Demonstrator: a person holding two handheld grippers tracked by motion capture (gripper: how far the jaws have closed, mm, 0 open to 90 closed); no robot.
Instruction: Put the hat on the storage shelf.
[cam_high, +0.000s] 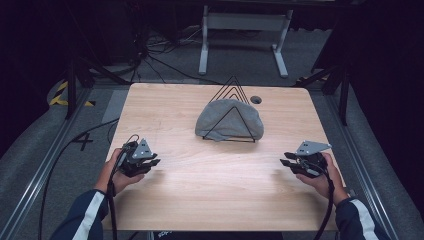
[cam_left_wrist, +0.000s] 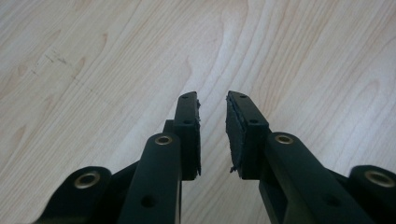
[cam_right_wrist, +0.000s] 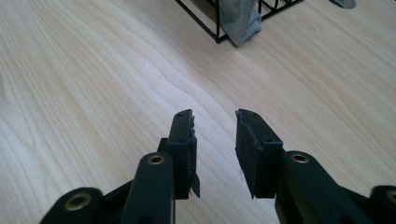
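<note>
1. A grey cloth is draped over a black wire rack at the far middle of the desk, its lower edge touching the wood.
2. In the right gripper view, a corner of the cloth hangs through the rack.
3. The left hand-held gripper sits near the desk's left edge, jaws slightly apart, holding nothing.
4. The right hand-held gripper sits near the right edge, jaws parted a little wider, also empty, well apart from the cloth.
</note>
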